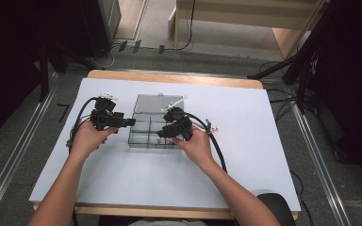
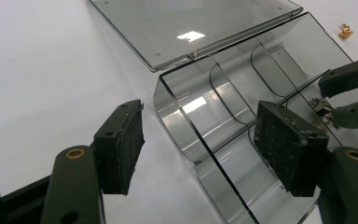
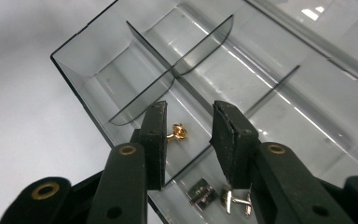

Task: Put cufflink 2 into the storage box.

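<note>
The right gripper (image 3: 186,135) hangs with jaws apart, gripping nothing, just above the gold cufflink (image 3: 179,131) lying loose in a compartment of the clear organizer box (image 3: 98,60) at frame centre. Tiny, light, hard and slippery, it is probably best pinched across its post. The left gripper (image 2: 198,142) stands open astride the box's wall.

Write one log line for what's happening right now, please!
right gripper: open, above small gold cufflink lying in clear smoky plastic compartment box | left gripper: open, straddling box's end wall | silver cufflinks: neighbouring compartment
</note>
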A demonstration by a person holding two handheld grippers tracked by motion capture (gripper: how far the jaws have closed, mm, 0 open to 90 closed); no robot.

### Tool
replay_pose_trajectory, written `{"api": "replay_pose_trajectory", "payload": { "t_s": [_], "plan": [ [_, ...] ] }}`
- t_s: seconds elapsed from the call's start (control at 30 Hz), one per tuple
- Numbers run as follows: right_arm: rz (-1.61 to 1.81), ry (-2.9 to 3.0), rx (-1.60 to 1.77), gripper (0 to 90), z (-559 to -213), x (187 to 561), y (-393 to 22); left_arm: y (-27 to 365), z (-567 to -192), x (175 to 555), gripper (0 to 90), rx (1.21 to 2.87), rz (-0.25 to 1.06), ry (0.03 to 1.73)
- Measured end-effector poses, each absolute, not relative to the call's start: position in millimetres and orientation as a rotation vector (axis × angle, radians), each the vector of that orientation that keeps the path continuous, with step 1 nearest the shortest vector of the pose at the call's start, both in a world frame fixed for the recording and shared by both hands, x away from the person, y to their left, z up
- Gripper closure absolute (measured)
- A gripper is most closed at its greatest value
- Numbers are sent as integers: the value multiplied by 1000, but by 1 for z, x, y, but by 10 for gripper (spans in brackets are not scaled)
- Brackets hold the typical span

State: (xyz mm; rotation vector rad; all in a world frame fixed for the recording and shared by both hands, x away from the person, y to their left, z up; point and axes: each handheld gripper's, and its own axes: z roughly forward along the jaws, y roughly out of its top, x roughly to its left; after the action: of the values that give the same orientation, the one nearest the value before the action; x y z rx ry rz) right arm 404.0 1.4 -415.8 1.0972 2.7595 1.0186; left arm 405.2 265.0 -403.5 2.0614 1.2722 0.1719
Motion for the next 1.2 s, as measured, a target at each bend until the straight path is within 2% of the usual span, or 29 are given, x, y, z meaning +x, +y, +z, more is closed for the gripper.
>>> {"api": "replay_pose_trajectory", "payload": {
  "t_s": [0.67, 0.77, 0.87, 1.2],
  "plan": [
    [1083, 2680, 1171, 618, -401, 409, -37, 265, -402, 408, 336, 2063, 173, 1269],
    [1106, 2669, 1178, 589, -401, 410, -44, 265, -402, 408, 336, 2060, 172, 1270],
    [1131, 2678, 1192, 522, -402, 412, -50, 265, -402, 409, 336, 2062, 171, 1270],
    [1125, 2635, 1224, 480, -401, 413, -69, 266, -402, 411, 336, 2056, 169, 1270]
  ]
}}
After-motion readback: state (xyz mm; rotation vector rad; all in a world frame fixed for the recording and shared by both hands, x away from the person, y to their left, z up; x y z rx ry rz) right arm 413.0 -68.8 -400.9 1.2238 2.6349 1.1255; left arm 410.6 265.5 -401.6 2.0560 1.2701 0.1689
